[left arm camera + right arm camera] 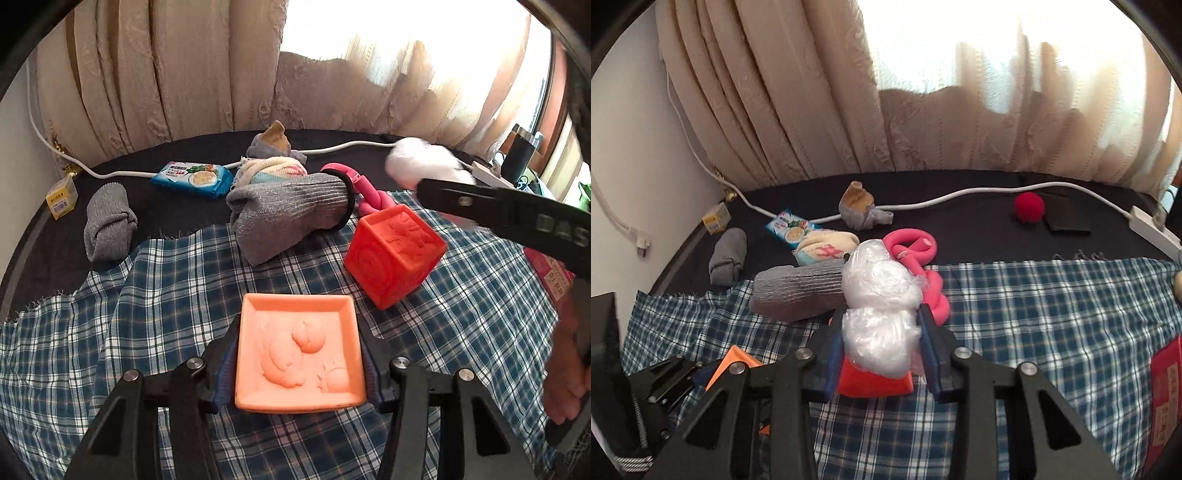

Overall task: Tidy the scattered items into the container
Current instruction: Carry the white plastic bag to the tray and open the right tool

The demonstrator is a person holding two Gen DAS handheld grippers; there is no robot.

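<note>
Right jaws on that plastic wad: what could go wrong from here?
1. The crumpled plastic wad bulges well above the pads and may squirm free.
2. It hangs over the red block; lowering could knock it.
3. No container shows in either view, while the left gripper holds the peach block.

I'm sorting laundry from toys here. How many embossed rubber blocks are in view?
2. A pale orange block sits clamped in the left gripper; a red block lies tilted on the plaid cloth just beyond it. Others may be hidden.
</note>
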